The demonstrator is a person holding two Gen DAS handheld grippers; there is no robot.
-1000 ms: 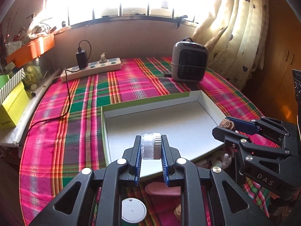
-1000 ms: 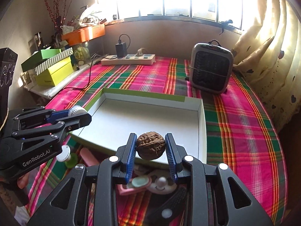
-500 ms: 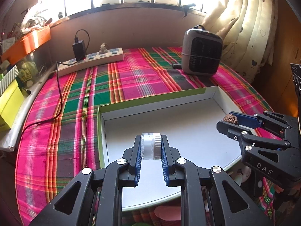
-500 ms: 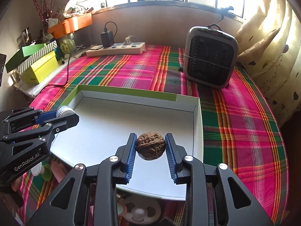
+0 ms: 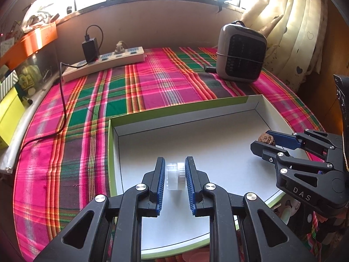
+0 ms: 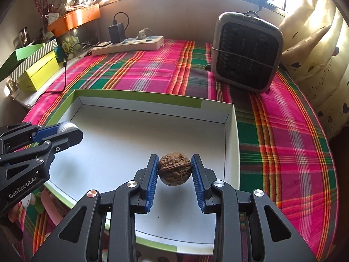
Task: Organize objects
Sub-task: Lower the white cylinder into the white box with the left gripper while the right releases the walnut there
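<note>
A shallow white box lid with a green rim (image 5: 174, 109) (image 6: 139, 97) lies on the plaid cloth. My left gripper (image 5: 173, 175) is over its near left part, with a small clear jar with a white cap (image 5: 173, 175) between the jaws; the jaws stand slightly apart from the blurred jar. It also shows in the right wrist view (image 6: 67, 127). My right gripper (image 6: 174, 171) holds a brown walnut (image 6: 174, 171) above the lid's right part; the walnut also shows in the left wrist view (image 5: 266, 139).
A grey fan heater (image 5: 241, 53) (image 6: 245, 52) stands behind the lid at the right. A power strip with a charger (image 5: 104, 60) (image 6: 128, 43) lies at the back. Yellow and green boxes (image 6: 37, 72) sit left. Small toys (image 6: 48, 203) lie under the lid's near edge.
Both grippers moved forward and lower over the lid. The left jaws have widened a little and the jar now looks blurred between them. The walnut stays gripped.
</note>
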